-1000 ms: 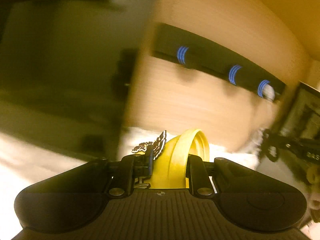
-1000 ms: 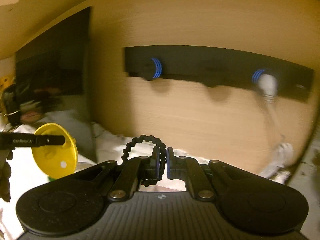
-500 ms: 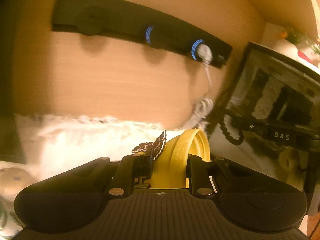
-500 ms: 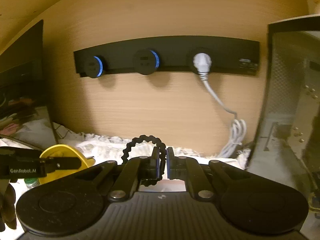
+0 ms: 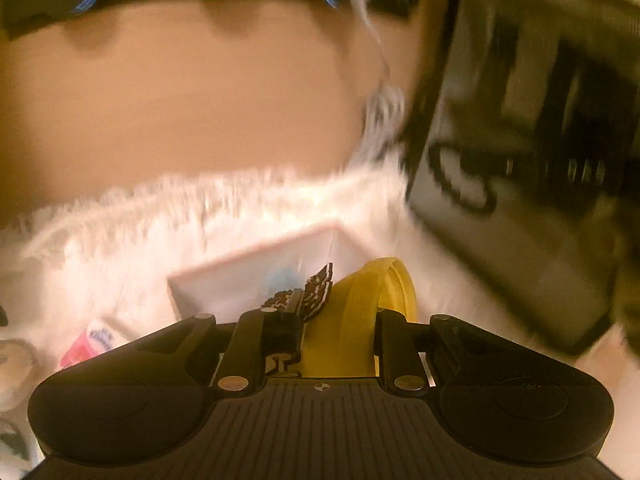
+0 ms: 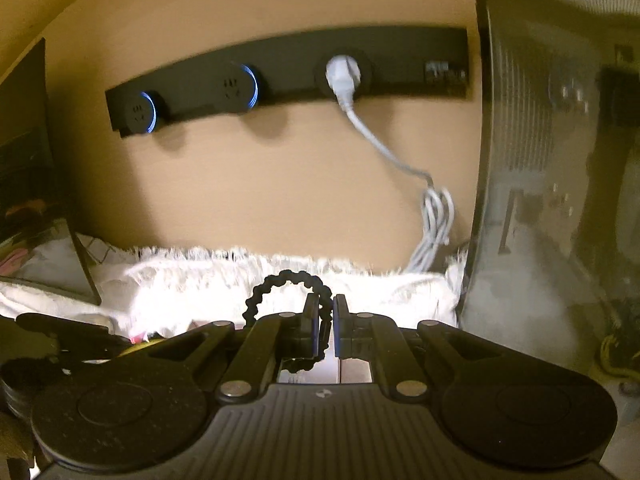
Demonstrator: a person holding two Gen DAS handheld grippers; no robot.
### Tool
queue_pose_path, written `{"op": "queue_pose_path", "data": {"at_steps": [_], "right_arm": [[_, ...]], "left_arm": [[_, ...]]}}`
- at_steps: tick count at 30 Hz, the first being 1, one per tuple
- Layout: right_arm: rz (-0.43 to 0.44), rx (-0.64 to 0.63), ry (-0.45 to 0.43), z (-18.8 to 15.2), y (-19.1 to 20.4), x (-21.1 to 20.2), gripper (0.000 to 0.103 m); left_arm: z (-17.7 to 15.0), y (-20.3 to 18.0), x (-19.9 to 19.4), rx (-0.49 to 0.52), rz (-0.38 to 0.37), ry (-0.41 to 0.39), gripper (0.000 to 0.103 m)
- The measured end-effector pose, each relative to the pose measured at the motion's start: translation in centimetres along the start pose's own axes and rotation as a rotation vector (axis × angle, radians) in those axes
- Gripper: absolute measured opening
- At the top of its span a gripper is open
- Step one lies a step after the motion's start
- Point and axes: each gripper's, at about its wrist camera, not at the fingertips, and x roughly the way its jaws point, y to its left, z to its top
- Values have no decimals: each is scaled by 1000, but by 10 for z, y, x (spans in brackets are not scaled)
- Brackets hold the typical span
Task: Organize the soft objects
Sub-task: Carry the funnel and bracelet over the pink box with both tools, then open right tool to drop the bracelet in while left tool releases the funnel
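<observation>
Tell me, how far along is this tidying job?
Midway, it seems. Nothing shows as clearly put away yet. In hand: the left gripper holds a yellow band above a white box; the right gripper pinches a black hair tie. Left: dropping both in, probably.

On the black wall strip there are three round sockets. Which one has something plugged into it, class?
The rightmost socket on the black strip, nearest the glass-fronted appliance. A white plug with its cable fills it; the other two show bare pin holes and blue rings.
</observation>
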Motion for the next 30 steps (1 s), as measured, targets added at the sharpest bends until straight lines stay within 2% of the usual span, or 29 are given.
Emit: {"op": "queue_pose_path", "data": {"at_steps": [2, 3, 6, 11, 17, 20, 21, 22, 23, 26, 30], "right_arm": [[3, 3, 28, -6, -2, 9, 7], [5, 2, 49, -11, -2, 16, 7], [17, -1, 99, -21, -1, 35, 7], [11, -15, 161, -31, 6, 74, 7], [0, -55, 276, -27, 22, 137, 7], [-11, -53, 335, -31, 26, 156, 16], [1, -49, 344, -33, 26, 157, 25], [7, -47, 344, -34, 26, 157, 34], [6, -48, 339, -35, 26, 155, 36], [5, -52, 310, -36, 24, 144, 38], [-3, -81, 221, -33, 27, 116, 39]], "left_arm": [[-9, -5, 10, 33, 17, 49, 21], [-14, -8, 12, 49, 30, 45, 23], [-18, -7, 6, 45, 80, -26, 29], [-10, 9, -8, -26, 145, -129, 30], [-3, 2, -12, 30, 129, -68, 30], [-10, -3, -25, 12, 102, -80, 30], [-12, -3, -30, -4, 97, -85, 30], [-15, -1, -34, -20, 97, -89, 30], [-18, 1, -39, -40, 96, -95, 30], [-30, 9, -55, -99, 102, -126, 30], [-53, 27, -81, -175, 157, -157, 30]]}}
